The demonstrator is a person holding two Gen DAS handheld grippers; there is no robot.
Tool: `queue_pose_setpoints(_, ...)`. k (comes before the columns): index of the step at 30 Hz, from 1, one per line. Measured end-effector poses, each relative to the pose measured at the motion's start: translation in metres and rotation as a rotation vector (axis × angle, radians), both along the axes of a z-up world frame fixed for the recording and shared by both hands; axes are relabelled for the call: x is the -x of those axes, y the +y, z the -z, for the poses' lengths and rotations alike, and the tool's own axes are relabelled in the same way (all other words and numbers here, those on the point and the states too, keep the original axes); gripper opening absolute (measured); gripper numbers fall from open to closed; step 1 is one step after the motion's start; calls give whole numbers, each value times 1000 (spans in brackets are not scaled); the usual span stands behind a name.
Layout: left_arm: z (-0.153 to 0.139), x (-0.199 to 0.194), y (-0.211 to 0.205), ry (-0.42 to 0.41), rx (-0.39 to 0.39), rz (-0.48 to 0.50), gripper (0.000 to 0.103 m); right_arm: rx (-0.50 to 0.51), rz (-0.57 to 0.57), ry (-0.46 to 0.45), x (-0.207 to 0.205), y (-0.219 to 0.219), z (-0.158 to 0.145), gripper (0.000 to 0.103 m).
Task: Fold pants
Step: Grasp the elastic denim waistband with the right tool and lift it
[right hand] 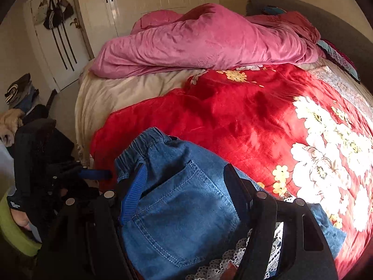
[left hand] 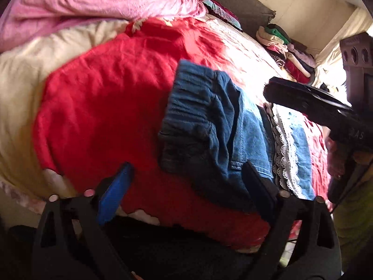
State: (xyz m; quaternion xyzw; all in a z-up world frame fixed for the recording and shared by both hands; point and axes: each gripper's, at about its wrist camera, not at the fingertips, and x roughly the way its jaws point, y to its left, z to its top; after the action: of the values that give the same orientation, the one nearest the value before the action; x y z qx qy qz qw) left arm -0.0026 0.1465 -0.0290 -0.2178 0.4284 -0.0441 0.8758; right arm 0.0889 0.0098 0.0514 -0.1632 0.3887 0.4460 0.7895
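Observation:
Small blue denim pants (left hand: 216, 126) with an elastic waistband and white lace trim (left hand: 283, 149) lie folded on the red floral blanket (left hand: 105, 107). My left gripper (left hand: 186, 177) is open just above the near edge of the pants, its fingers apart and holding nothing. The right gripper shows in the left wrist view at the right (left hand: 303, 98), hovering over the pants. In the right wrist view the pants (right hand: 181, 205) fill the lower middle, back pocket up, and my right gripper (right hand: 184, 177) is open with its fingers on either side of them.
A pink duvet (right hand: 205, 39) is heaped at the far side of the bed. A pile of folded clothes (left hand: 286, 49) sits by the headboard. A door (right hand: 56, 35), wardrobe and clothes on a chair (right hand: 18, 98) stand left of the bed.

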Motion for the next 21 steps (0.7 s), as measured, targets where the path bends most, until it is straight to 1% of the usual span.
queue_pose_setpoints(1,2,-1,-2,3,12,9,66,6,-14,8,-2,5,2,67)
queue_pose_setpoints(4,6,-2,-4,2,26,11,57,19,-35,29,-7,17,6,67)
queue_pose_setpoints(9,10,-1,-7,1,28,15,56,41,-75,54,-14,39,15,67)
queue_pose_setpoints(15,13,-2,-6,1,36,16,56,94,-139,81,-19,69,32,67)
queue_pose_setpoints(17,13,-3,-5,2,40,16,56,104,-152,99,-22,76,39,67)
queue_pose_setpoints(21,15,-3,-5,8,46,15,57,101,-177,169,-29,83,57,68)
